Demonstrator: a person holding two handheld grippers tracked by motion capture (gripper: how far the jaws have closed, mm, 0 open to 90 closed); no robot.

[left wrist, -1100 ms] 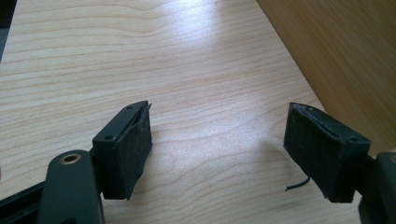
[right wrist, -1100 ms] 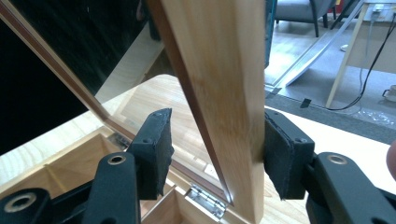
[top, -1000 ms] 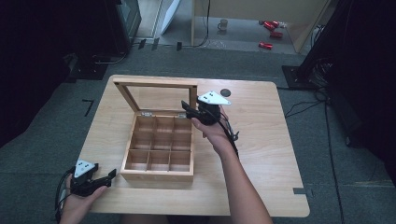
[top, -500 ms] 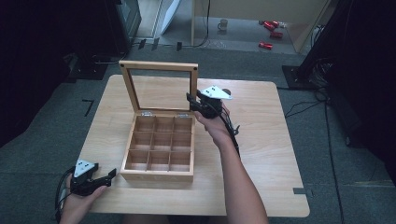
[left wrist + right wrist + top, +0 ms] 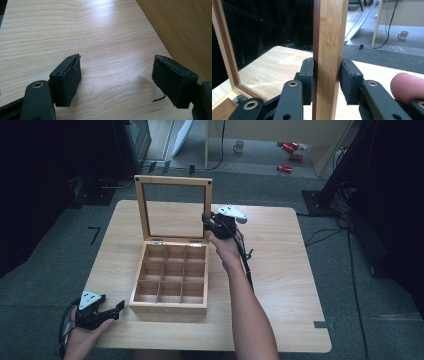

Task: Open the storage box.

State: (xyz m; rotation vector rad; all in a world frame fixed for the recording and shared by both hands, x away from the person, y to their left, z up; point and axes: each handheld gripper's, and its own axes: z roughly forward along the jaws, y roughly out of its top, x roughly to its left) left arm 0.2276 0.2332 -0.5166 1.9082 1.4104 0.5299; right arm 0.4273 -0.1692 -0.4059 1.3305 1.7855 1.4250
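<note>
1. Since the earlier frames the lid [image 5: 173,209] has swung up from a tilt to stand upright behind the box [image 5: 171,276]; the right gripper [image 5: 210,222] has risen with it, its jaws clamped on the lid's right frame rail [image 5: 328,57].
2. Opening looks all but done; what remains, I'd judge, is to let go without the lid falling back.
3. The box sits mid-table [image 5: 280,270] with its nine compartments bare; the hinges [image 5: 157,242] hold the lid at its back edge.
4. The left gripper [image 5: 112,310] rests at the table's near left corner, just beside the box's front corner, jaws wide apart and holding nothing; its own view shows bare tabletop between the pads [image 5: 72,80].
5. Nothing stands in the lid's way; on the floor beyond lie a mug [image 5: 240,145] and some red objects [image 5: 290,155], well apart from the work.
</note>
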